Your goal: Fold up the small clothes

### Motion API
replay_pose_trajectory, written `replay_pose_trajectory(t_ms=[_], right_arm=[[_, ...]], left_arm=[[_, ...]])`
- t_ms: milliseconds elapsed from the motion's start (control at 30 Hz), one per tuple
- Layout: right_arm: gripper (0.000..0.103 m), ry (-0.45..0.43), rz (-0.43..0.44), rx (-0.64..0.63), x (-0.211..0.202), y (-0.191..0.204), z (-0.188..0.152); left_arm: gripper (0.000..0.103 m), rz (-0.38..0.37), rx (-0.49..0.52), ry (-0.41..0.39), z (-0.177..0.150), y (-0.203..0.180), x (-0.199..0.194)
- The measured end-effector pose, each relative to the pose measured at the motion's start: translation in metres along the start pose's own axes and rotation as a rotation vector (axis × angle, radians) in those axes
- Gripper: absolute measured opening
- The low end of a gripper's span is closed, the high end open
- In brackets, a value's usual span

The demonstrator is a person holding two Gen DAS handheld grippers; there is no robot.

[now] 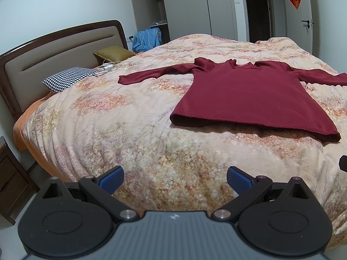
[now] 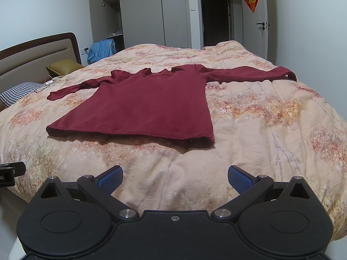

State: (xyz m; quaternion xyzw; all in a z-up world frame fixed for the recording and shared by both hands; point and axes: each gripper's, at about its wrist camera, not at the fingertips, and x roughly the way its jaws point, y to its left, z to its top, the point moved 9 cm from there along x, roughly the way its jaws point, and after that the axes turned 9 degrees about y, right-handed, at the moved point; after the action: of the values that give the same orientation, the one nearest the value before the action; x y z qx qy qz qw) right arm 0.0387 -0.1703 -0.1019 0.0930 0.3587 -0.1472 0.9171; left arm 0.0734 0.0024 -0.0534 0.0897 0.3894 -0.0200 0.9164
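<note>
Both pairs of fingers [image 1: 239, 181] [image 2: 238, 179] spread, short of flat maroon shirt [image 1: 245, 95] [image 2: 147, 106].

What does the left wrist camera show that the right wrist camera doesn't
Only the left wrist view shows the wooden nightstand beside the bed, and the whole houndstooth pillow. Only the right wrist view shows the full right sleeve out to its cuff; in the left view that sleeve runs off the frame edge. Both show the dark red shirt spread flat on the floral duvet, sleeves out, nothing folded yet. In each view that camera's own gripper, left gripper and right gripper, is open and short of the shirt's hem.
</note>
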Motion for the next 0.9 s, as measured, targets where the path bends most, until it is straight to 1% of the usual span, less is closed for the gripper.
replay_pose_trajectory(t_ms=[667,800,900], right_arm=[[0.103,0.004,-0.001,0.001,0.0001,-0.0005,0.0001],[0.103,0.017,-0.009,0.005,0.0067,-0.0025,-0.0042],[0.103,0.024,-0.015,0.0,0.0079,-0.0032,0.0]], left_arm=[[0.103,0.003,0.002,0.006,-0.0048,-0.0006,0.0022],[0.103,0.027,0.01,0.023,-0.0046,-0.0007,0.0053],[0.103,0.035,0.016,0.035,-0.0003,-0.0023,0.0079]])
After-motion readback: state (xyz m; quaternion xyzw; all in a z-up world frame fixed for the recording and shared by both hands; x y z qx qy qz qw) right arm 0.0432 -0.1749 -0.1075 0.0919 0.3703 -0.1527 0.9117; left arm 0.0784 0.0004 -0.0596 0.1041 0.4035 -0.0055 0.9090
